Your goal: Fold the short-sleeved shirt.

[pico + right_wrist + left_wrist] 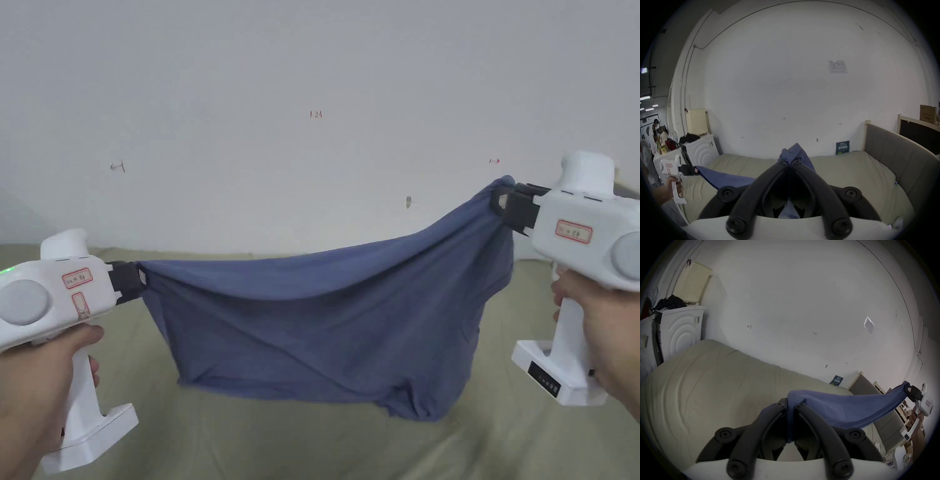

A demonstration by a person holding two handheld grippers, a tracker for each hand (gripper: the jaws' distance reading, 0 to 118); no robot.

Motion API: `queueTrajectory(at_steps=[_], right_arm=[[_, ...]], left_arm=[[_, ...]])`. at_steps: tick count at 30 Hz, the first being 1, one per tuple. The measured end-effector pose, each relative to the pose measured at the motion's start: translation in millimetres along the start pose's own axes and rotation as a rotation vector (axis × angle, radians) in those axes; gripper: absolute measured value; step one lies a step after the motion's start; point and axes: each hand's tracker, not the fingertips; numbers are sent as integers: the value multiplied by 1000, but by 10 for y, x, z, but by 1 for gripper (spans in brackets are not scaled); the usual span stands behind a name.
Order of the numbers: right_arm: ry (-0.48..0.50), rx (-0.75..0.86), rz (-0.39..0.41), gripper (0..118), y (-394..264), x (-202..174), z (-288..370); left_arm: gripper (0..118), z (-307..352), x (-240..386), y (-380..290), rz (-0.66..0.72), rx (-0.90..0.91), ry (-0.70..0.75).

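Note:
A blue short-sleeved shirt (331, 325) hangs in the air, stretched between both grippers above the bed. My left gripper (140, 278) is shut on the shirt's left end, lower down. My right gripper (500, 201) is shut on its right end, held higher. The cloth sags in the middle and its lower edge bunches at the bottom right. In the left gripper view the blue cloth (843, 408) runs from between my jaws out to the other gripper (907, 390). In the right gripper view cloth (792, 154) sticks out past the closed jaws, and the left gripper (696, 170) holds the far end.
A beige bed (312, 444) lies under the shirt, against a white wall (312, 94). A grey padded headboard (893, 152) stands at the bed's right end. A white washing machine (700, 151) stands past its left end. People and clutter (656, 139) are farther left.

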Motion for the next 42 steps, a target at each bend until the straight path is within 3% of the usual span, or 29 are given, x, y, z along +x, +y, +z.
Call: queueTrajectory(at_steps=[4,11,14,15,16,17,18,19,20,21,24,28,32,34,35,36,37,38,40,42], right_arm=[[-42,-111,76,1,-654,-5,690],[-113,-417,-14,2,-2454,109,1612],[-175,-571,1,2,-3258,237,1702],[-191,-607,-3,2,-3429,257,1697],[-194,-631,-15,2,-3555,273,1694],[-196,-607,-30,4,-3602,283,1702],[-195,-583,-56,12,-3612,295,1734],[-196,-573,-70,50,-3578,306,1742],[-179,-579,-99,91,-3489,323,1746],[-148,-591,-119,117,-3379,324,1755],[-94,-460,-80,118,-2985,156,2012],[-34,-460,-143,118,-2673,-139,2377],[-36,-421,-152,113,-2681,-368,2657],[-57,-401,-157,101,-2728,-463,2772],[-92,-387,-148,75,-2764,-487,2804],[-139,-397,-123,38,-2802,-508,2809],[-189,-419,-91,0,-2846,-522,2802],[-199,-416,-96,0,-2857,-531,2838],[-119,-442,-152,0,-2898,-468,2841],[-160,-460,-147,0,-2942,-459,2838]], left_arm=[[4,544,-240,-697,28,-64,18],[4,1046,-675,-2221,-17,-321,88],[7,1027,-760,-2676,-70,-420,139],[11,993,-750,-2758,-82,-438,135],[25,965,-728,-2818,-97,-454,134],[50,956,-710,-2840,-104,-447,138],[87,984,-698,-2858,-107,-433,141],[118,1046,-714,-2837,-93,-406,125],[115,1118,-721,-2791,-81,-386,97],[115,1168,-730,-2720,-85,-365,60],[118,1651,-590,-2548,-176,-267,57],[118,2301,-357,-2506,-129,-238,34],[114,2529,-300,-2608,-293,-203,172],[108,2489,-468,-2728,-311,-236,202],[92,2472,-509,-2765,-312,-255,216],[59,2395,-552,-2860,-207,-379,184],[4,2395,-458,-2901,-221,-408,200],[0,2342,-470,-2942,-245,-429,224],[0,2144,-478,-2907,-264,-457,167],[0,1979,-568,-2898,-276,-460,192]])
